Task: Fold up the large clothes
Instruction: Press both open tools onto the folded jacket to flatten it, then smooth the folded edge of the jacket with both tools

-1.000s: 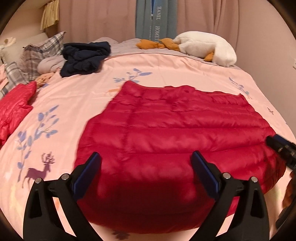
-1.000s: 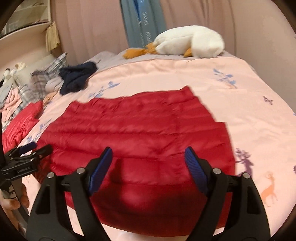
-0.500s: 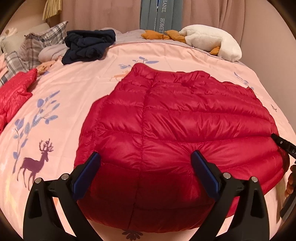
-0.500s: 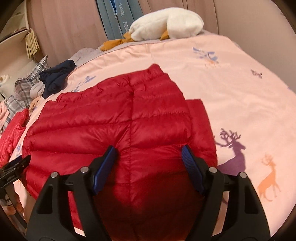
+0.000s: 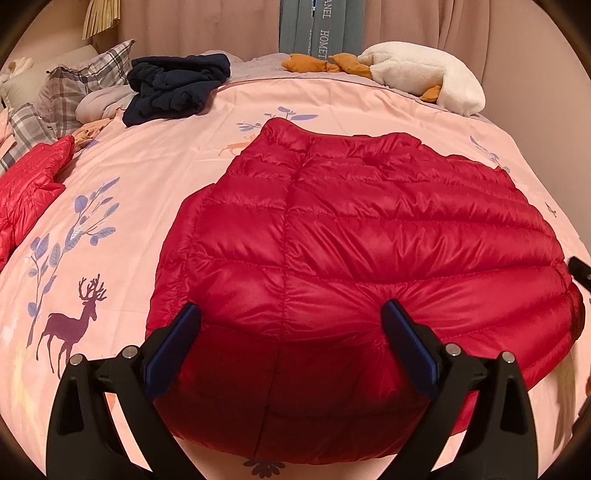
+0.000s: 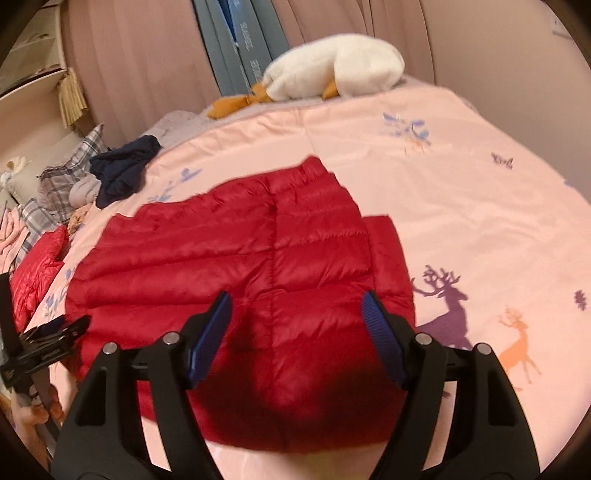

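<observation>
On the pink bedspread, printed with deer and leafy sprigs, a red quilted down jacket lies spread flat, filling the middle of the left wrist view. Its near hem bulges up between the two fingers of the left gripper, whose blue-padded jaws stand wide apart, released, with nothing pinched between them. In the right wrist view the same jacket lies at centre, a narrower red panel showing along its 3 o'clock edge. The right gripper hangs over the near hem, jaws likewise spread and holding nothing; whether the pads touch the fabric cannot be told.

Surroundings, left wrist view: at 11 o'clock a crumpled navy garment rests on the bedspread, beside plaid pillows at 10 o'clock. A second red puffer garment lies at 9 o'clock, well apart from the jacket. At 1 o'clock a white plush goose with orange feet lies along the far edge of the bed, in front of pinkish curtains and a grey-blue lettered panel. At the 3 o'clock edge a black tip of the other tool just enters the picture.

In the right wrist view, the left gripper appears at 8 o'clock, just beside the jacket's edge, with fingers of the hand beneath it. No object lies on the jacket itself.
</observation>
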Demonstrator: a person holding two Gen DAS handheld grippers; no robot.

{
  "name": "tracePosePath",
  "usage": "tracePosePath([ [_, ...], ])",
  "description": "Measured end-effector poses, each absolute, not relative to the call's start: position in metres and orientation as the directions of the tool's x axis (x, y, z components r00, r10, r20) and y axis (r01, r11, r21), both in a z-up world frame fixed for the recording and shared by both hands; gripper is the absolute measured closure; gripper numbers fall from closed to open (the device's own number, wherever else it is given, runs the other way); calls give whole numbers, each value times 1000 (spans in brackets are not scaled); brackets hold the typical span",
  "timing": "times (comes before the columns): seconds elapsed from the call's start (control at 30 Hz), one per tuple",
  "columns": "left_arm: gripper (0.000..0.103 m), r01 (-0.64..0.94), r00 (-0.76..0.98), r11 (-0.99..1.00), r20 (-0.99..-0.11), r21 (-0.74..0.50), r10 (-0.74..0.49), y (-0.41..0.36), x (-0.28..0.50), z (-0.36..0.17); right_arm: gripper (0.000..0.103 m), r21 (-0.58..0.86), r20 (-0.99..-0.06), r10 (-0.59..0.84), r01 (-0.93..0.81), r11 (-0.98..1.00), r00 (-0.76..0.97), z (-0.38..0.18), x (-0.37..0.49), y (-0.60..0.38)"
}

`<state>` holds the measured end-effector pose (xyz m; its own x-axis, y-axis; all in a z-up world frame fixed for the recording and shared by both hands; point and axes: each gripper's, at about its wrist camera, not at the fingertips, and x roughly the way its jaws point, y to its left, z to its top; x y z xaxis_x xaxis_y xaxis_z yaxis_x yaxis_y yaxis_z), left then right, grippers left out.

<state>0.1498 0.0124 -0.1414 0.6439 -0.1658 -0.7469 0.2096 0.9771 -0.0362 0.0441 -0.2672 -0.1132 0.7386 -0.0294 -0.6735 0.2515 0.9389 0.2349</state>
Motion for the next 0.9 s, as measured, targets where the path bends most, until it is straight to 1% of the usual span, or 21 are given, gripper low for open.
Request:
tracePosePath([
  [0.07,4,210,644,977,-747,-37,-167,13,150,-141,28,232,-659,-23,232,945,752,-106,33,-263],
  [0.17,4,210,644,977,-747,-37,-167,13,150,-141,31,223,-666,-14,217,950,746,-106,25,-257],
  [0.23,4,211,644,977,-747,-36,-167,13,150,-141,34,212,-679,-8,207,955,734,-111,20,-252],
  [0.37,4,211,644,977,-747,-36,-167,13,150,-141,37,189,-710,-17,214,958,704,-129,20,-250],
  [0.5,4,210,644,977,-747,-36,-166,13,150,-141,37,206,-728,3,215,955,685,-145,26,-252],
  [0.57,4,207,645,977,-746,-38,-166,13,149,-142,37,187,-735,-3,207,960,678,-151,27,-249],
  [0.73,4,186,655,981,-738,-53,-164,18,143,-136,37,197,-741,2,214,957,672,-149,24,-249],
  [0.9,4,181,693,980,-697,-78,-183,30,124,-114,38,208,-685,-4,202,957,729,-123,6,-248],
])
